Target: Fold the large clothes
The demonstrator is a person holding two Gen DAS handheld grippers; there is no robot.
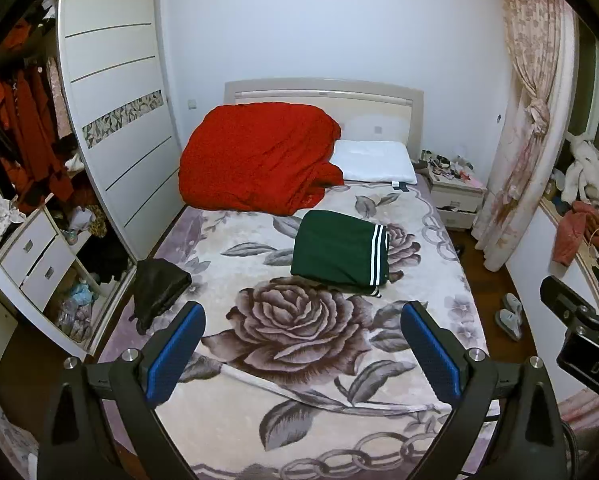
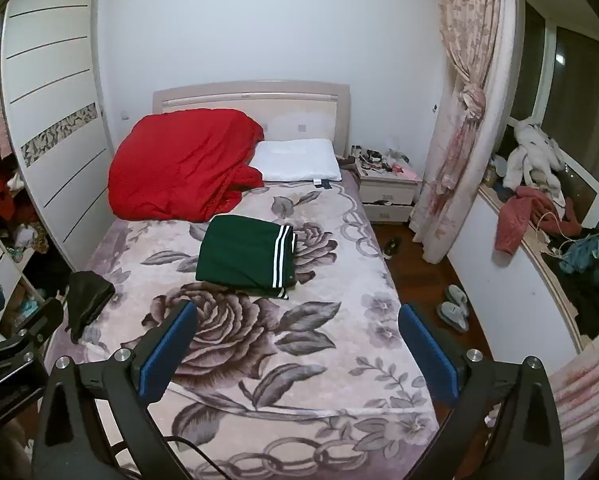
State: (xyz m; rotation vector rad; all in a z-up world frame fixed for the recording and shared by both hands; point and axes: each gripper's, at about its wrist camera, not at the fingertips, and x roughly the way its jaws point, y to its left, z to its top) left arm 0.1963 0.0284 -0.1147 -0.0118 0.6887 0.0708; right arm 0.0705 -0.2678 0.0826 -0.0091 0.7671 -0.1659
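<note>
A dark green garment with white side stripes (image 1: 339, 250) lies folded into a flat rectangle on the floral bed cover (image 1: 299, 360); it also shows in the right wrist view (image 2: 245, 254). A small folded black garment (image 1: 157, 290) lies at the bed's left edge, also in the right wrist view (image 2: 87, 296). My left gripper (image 1: 301, 320) is open and empty, well above the foot of the bed. My right gripper (image 2: 297, 320) is open and empty too, beside the left one, short of the green garment.
A red quilt (image 1: 259, 156) and a white pillow (image 1: 373, 162) lie at the headboard. An open wardrobe (image 1: 31, 184) stands left. A nightstand (image 2: 387, 188), curtain (image 2: 459, 120), slippers (image 2: 455, 308) and a cluttered window ledge (image 2: 539, 216) are right.
</note>
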